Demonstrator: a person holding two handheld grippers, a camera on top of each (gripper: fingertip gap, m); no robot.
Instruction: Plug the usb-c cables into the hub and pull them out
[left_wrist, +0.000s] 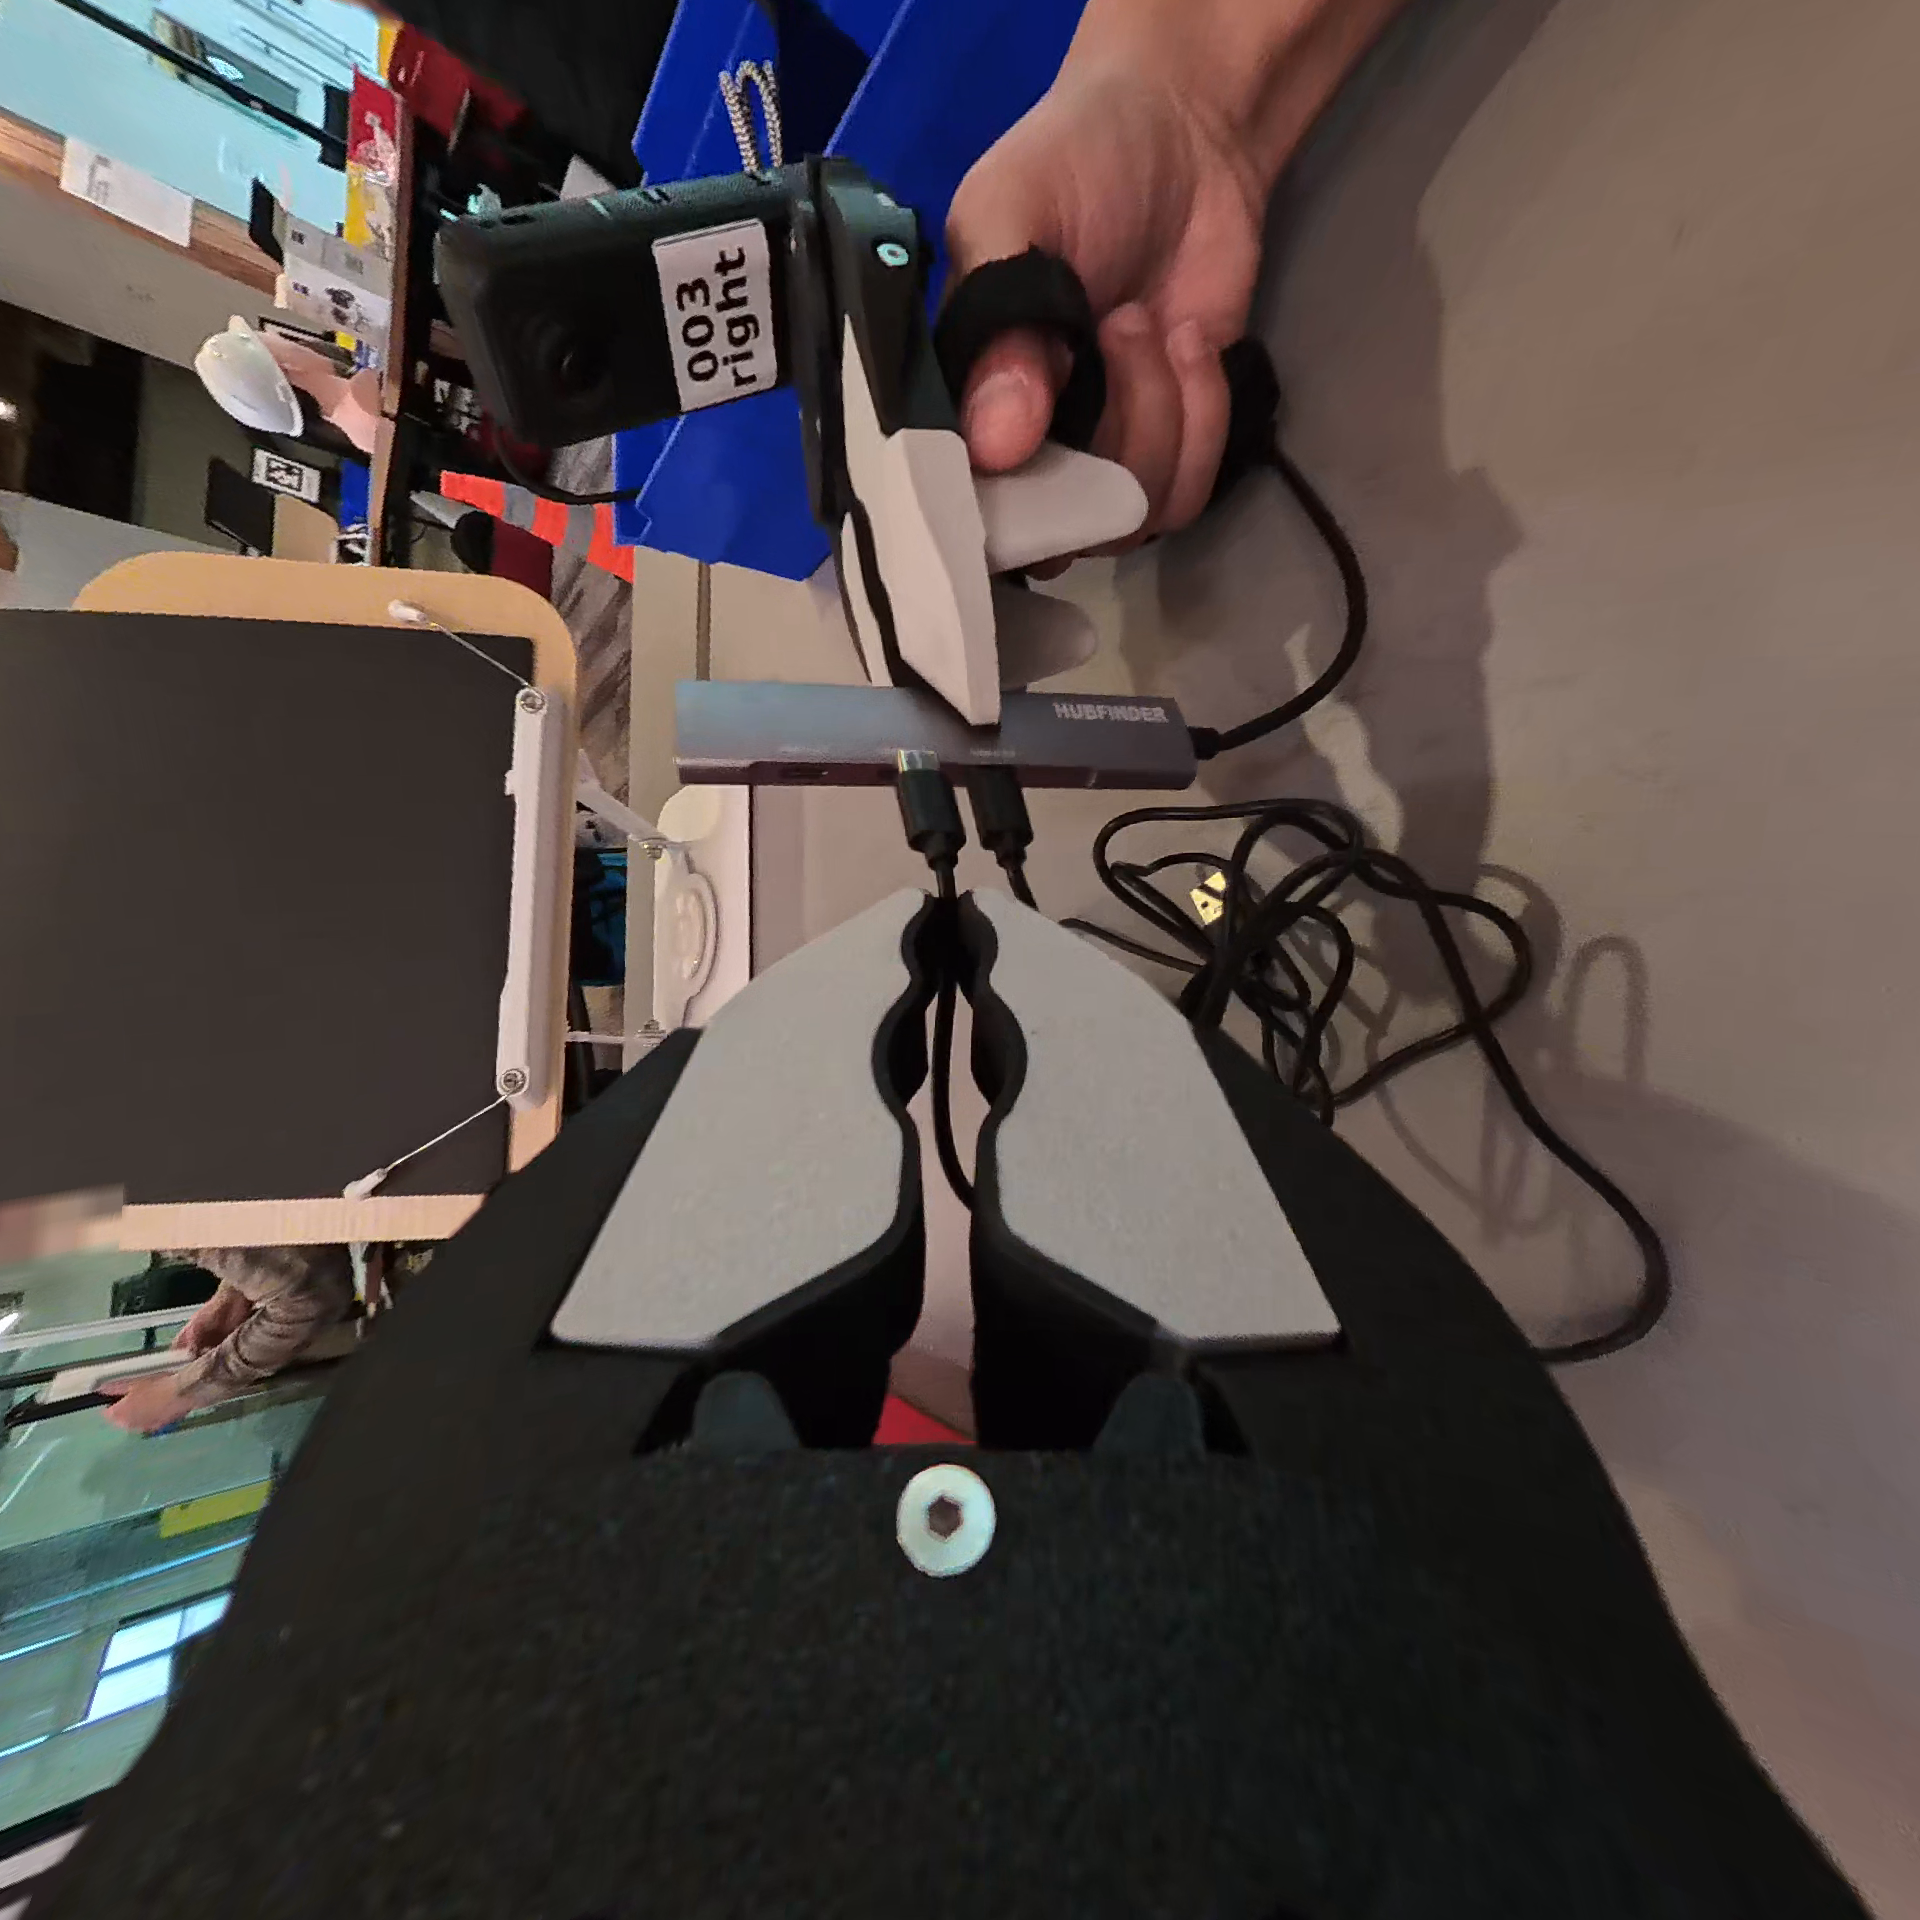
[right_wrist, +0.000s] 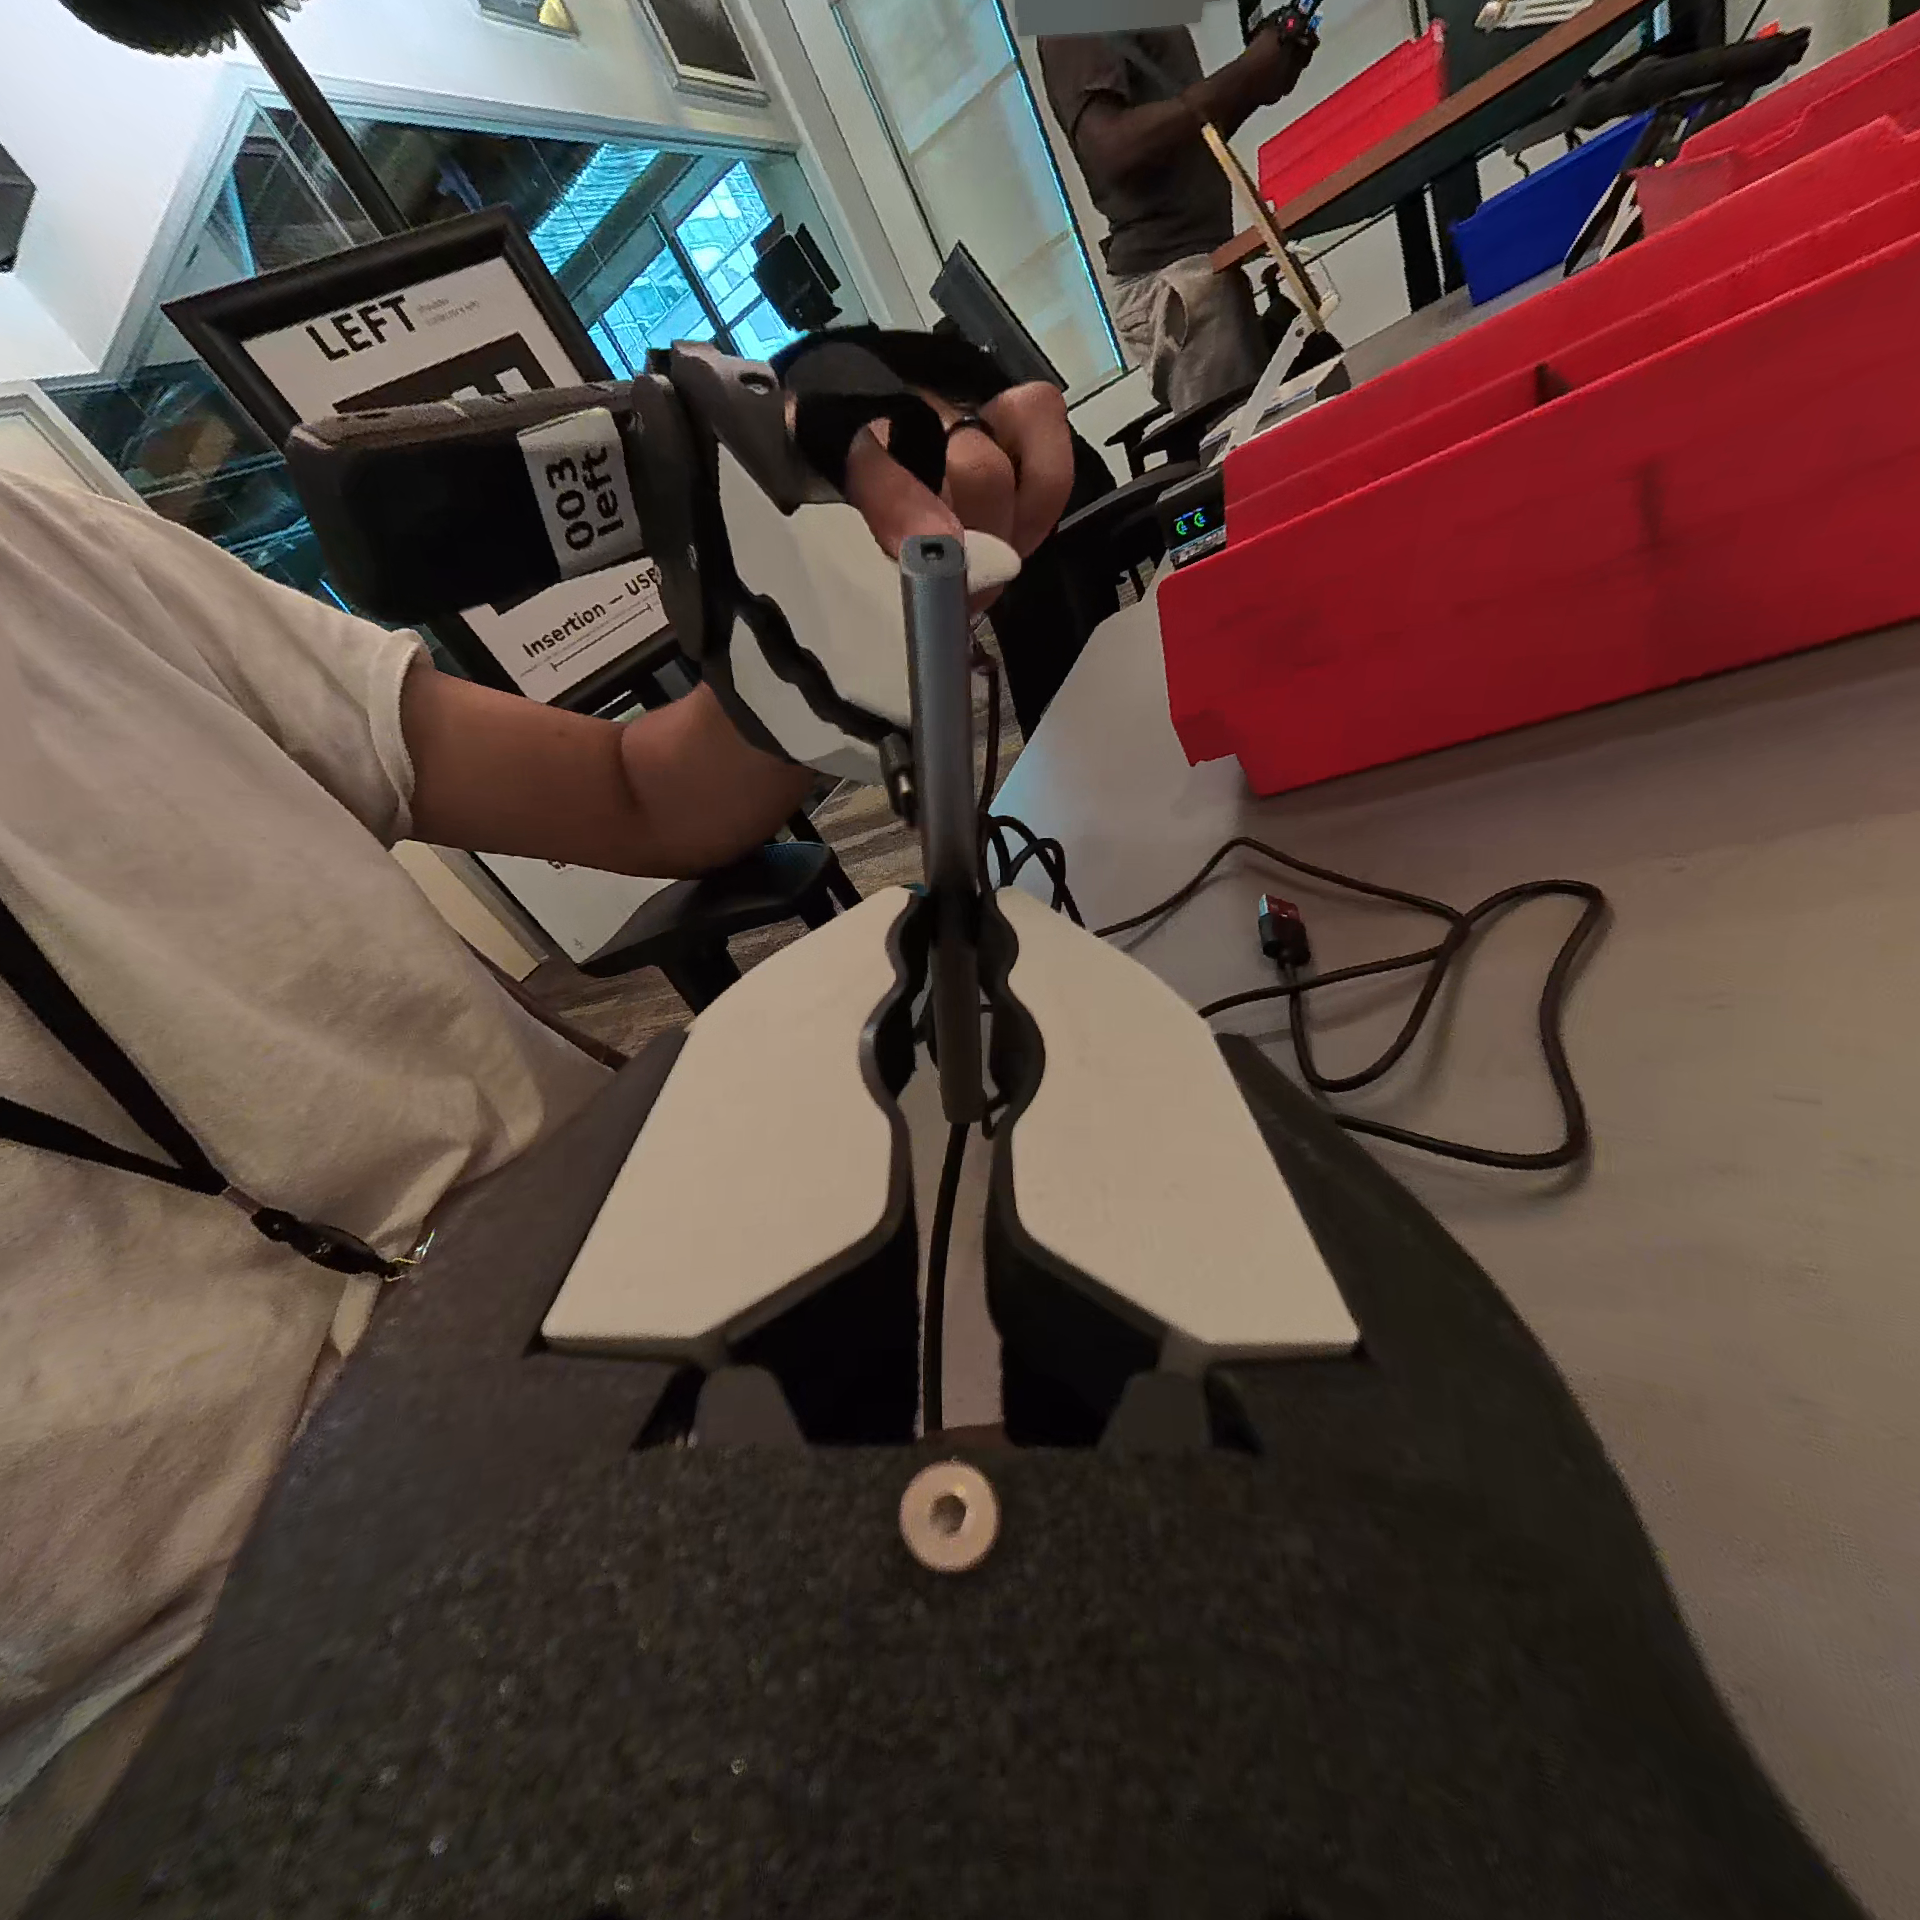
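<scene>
A grey hub (left_wrist: 831, 722) is held in the air, with two black USB-C plugs at its lower edge. The left plug (left_wrist: 928, 805) shows a bit of its metal tip at the port. The right plug (left_wrist: 1000, 808) sits fully in. My left gripper (left_wrist: 948, 902) is shut on the left plug's cable (left_wrist: 943, 1039), just below the plug. My right gripper (right_wrist: 951, 904) is shut on the hub (right_wrist: 935, 707), which I see edge-on. In the left wrist view the right gripper (left_wrist: 982, 691) clamps the hub from above. In the right wrist view the left gripper (right_wrist: 888, 743) is at the hub's side.
A tangle of black cable (left_wrist: 1330, 987) with a loose USB-A plug (right_wrist: 1283, 925) lies on the grey table (right_wrist: 1714, 1039). Red bins (right_wrist: 1558, 520) stand at the table's far side, blue bins (left_wrist: 727, 312) beyond the hub. A framed board (left_wrist: 260, 904) and a standing person (right_wrist: 1164, 208) are off the table. Across from one pair of fingers to the other is roughly 4 cm.
</scene>
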